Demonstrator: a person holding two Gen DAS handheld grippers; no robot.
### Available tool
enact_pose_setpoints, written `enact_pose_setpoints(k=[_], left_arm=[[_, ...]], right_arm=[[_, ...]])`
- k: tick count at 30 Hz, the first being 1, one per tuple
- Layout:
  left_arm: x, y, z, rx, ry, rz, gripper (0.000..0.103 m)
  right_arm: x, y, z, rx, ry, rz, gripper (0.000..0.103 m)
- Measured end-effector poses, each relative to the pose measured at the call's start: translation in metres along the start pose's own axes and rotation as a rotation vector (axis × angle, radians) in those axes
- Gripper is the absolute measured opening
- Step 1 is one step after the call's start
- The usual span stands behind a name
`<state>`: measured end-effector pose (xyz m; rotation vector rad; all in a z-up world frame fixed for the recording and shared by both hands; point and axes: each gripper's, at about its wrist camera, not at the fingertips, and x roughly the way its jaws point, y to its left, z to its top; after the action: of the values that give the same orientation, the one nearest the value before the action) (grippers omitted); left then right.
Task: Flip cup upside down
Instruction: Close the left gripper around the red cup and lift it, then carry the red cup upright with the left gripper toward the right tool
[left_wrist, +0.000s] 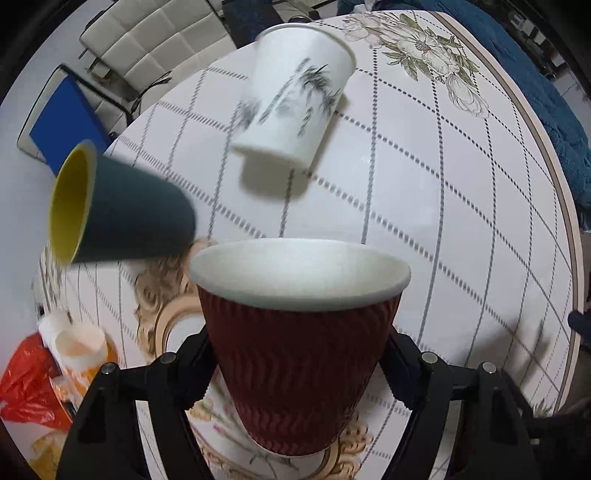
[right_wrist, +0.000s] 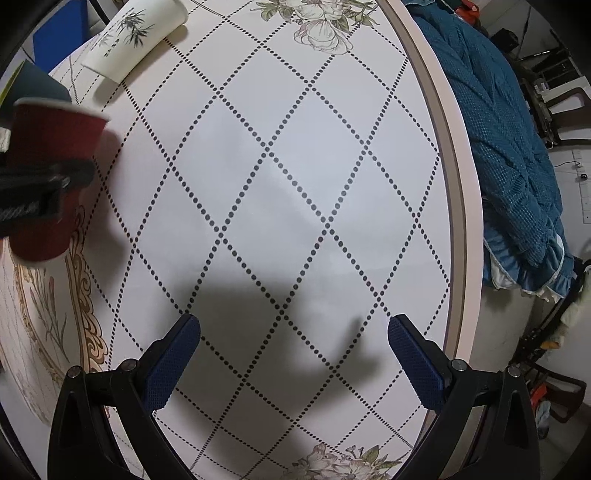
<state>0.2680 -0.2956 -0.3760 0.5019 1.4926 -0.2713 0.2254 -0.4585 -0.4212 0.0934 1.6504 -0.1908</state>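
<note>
Red ribbed cup sat clamped mouth-up in the left claw above the table, axis upright, while the right claw gaped apart, well away.

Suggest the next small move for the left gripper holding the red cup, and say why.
Probably roll the left gripper over to turn the red ribbed cup mouth-down. Its fingers clamp the cup's sides, the rim faces up, and the cup appears lifted off the table.

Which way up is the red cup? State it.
Upright: the red cup has its white rim and open mouth on top, narrower base below, clamped in the left gripper. Not yet flipped.
</note>
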Motion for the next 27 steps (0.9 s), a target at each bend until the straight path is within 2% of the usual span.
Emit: enact_pose_setpoints(k=[7,13,23,27], left_arm=[[-0.015,0.029,-0.06,-0.067,0.019,-0.014,0.075],[-0.02,0.06,-0.126,-0.141,0.056,-0.04,0.075],[-0.004,0.093,-0.222,-0.27,0.128,-0.087,0.075],[0.011,0.103,-0.253,-0.33,0.169,-0.137,0.075]], right_arm=[[-0.014,0.015,-0.029,-0.006,-0.012,-0.002,0.103],[-0.032,0.04,-0.064,-0.012,-0.027,0.005,0.103],[-0.046,0.103,-0.134,-0.042,-0.011,0.037,0.103],[-0.045,0.125,-0.158,-0.051,0.009,0.053,0.103]])
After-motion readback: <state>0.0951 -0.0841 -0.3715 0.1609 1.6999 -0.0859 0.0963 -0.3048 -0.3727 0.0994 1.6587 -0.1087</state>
